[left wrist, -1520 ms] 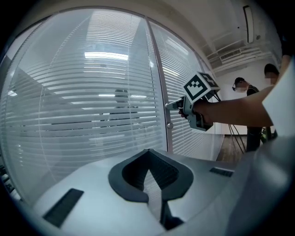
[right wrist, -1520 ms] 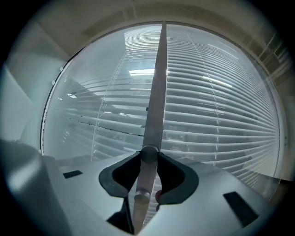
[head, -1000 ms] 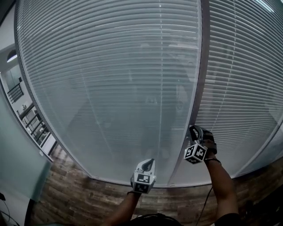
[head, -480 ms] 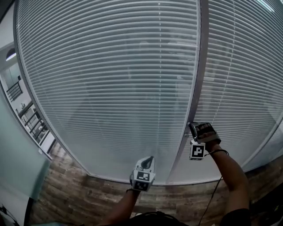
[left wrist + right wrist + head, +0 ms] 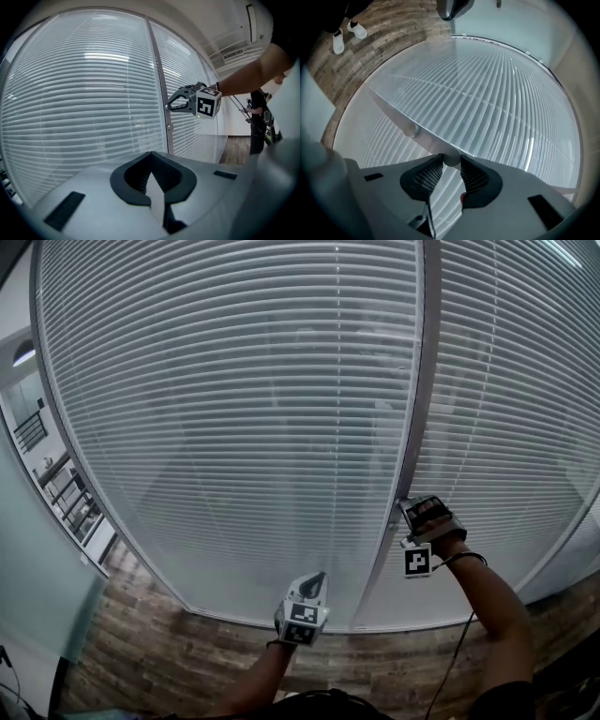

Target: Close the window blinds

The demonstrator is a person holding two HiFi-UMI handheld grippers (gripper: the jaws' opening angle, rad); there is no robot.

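White slatted blinds [image 5: 234,427] fill the big glazed panel ahead, with a grey mullion [image 5: 418,409] on their right. My right gripper [image 5: 410,512] is at that mullion, shut on a small round white knob [image 5: 451,161] that sits pinched between its pads. A second knob [image 5: 411,131] sits further along the same mullion. From the left gripper view the right gripper [image 5: 171,104] reaches the mullion just above a knob [image 5: 168,126]. My left gripper [image 5: 317,579] hangs lower, in front of the blinds, shut and holding nothing [image 5: 151,154].
A second panel of blinds [image 5: 516,427] lies right of the mullion. Wood-plank floor [image 5: 187,652] runs below the window. A glass partition [image 5: 37,596] stands at the left. A ceiling air unit [image 5: 234,47] is overhead.
My right gripper has rolled about its own axis while clamped on the knob; its marker cube now hangs below the hand. The slats look whiter and less see-through. The left gripper has stayed put.
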